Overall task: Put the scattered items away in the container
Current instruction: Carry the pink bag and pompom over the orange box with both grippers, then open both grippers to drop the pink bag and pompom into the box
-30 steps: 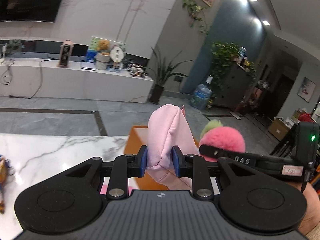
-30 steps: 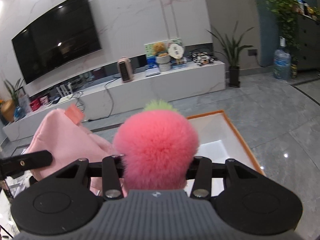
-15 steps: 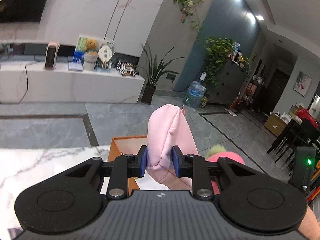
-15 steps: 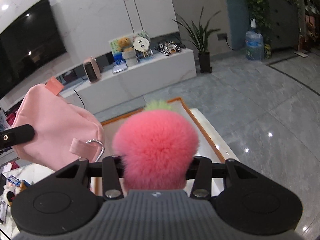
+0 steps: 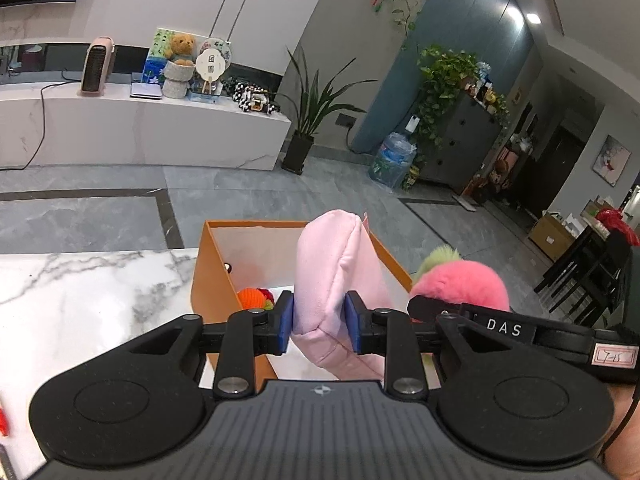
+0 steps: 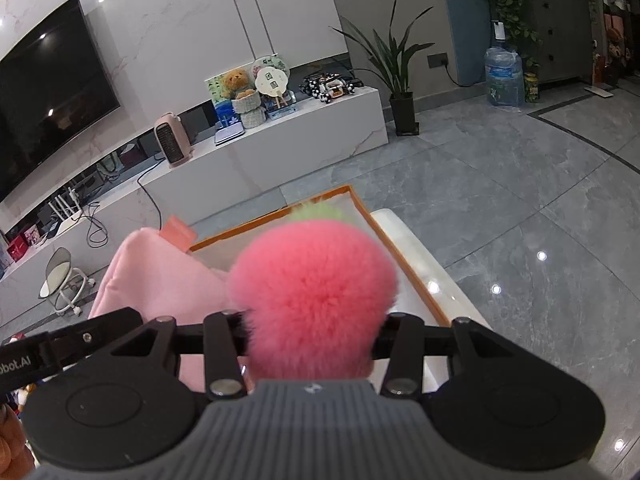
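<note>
My left gripper (image 5: pixel 319 320) holds a pink fabric pouch (image 5: pixel 336 272) upright between its blue pads, over the near end of an orange box (image 5: pixel 212 276) with a white inside. Its jaws are opening, and the pads still touch the pouch. My right gripper (image 6: pixel 314 336) carries a pink fluffy ball with a green tuft (image 6: pixel 316 280) above the same box (image 6: pixel 404 264). Its jaws are opening too, with fur filling the gap and hiding the pads. The ball (image 5: pixel 460 280) hangs just right of the pouch (image 6: pixel 160 276). An orange and red knitted toy (image 5: pixel 252 298) lies in the box.
The box stands on a white marble table (image 5: pixel 80 300) whose far edge drops to a grey tiled floor. A small red item (image 5: pixel 2 420) lies at the table's left edge. Beyond the floor stand a long white TV bench (image 5: pixel 140 132), a potted plant (image 5: pixel 308 120) and a water bottle (image 5: pixel 394 160).
Both grippers have sunk and moved forward over the orange box, so its inside and the knitted toy now show. The left pads stand slightly wider on the pouch.
</note>
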Available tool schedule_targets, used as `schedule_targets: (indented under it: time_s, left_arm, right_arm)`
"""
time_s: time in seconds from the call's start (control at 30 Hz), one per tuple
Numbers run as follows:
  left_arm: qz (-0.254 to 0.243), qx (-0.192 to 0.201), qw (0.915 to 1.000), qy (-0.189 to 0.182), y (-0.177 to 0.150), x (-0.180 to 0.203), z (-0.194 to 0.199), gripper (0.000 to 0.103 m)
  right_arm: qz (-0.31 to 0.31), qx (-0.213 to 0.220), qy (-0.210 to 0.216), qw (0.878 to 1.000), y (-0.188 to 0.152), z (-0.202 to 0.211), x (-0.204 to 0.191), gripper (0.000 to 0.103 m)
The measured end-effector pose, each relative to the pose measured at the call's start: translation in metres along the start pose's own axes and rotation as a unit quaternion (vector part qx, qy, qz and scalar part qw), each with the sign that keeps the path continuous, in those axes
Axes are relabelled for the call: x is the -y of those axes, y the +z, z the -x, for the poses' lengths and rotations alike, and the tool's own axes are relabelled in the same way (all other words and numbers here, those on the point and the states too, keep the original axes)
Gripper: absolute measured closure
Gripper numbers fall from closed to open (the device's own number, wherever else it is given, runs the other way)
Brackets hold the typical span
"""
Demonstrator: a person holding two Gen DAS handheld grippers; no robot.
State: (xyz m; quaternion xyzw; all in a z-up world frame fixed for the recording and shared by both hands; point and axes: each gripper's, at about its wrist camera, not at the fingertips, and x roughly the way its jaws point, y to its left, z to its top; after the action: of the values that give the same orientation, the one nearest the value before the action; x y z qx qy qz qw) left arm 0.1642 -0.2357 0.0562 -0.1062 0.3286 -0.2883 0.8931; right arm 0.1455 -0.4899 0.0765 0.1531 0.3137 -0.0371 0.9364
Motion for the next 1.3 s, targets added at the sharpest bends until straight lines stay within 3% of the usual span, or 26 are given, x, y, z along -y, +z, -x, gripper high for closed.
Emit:
schedule_targets:
  time_s: [0.03,0.1,0.2,0.73,1.3]
  left_arm:
    - [-0.004,-0.004,1.0,0.003,0.0,0.001,-0.002,0.045]
    - [-0.006,0.0,1.0,0.005,-0.001,0.003,-0.002,0.03]
    - [-0.001,0.013,0.9999,0.005,-0.002,0.004,0.002,0.03]
    - [0.01,0.006,0.9999,0.001,0.004,-0.006,0.017,0.03]
    - [0.008,0.032,0.9969,0.071,0.012,-0.06,0.102,0.029]
  right_arm:
    - [0.0,0.0,-0.006,1.0,0.0,0.0,0.0,0.042]
    - [-0.001,-0.001,-0.011,1.0,0.0,0.002,0.0,0.042]
    - [-0.004,0.003,-0.007,1.0,0.0,0.005,0.001,0.042]
    - [0.003,0.01,0.005,1.0,0.004,0.01,-0.008,0.042]
    - [0.044,0.013,0.046,0.998,-0.004,0.026,-0.057,0.042]
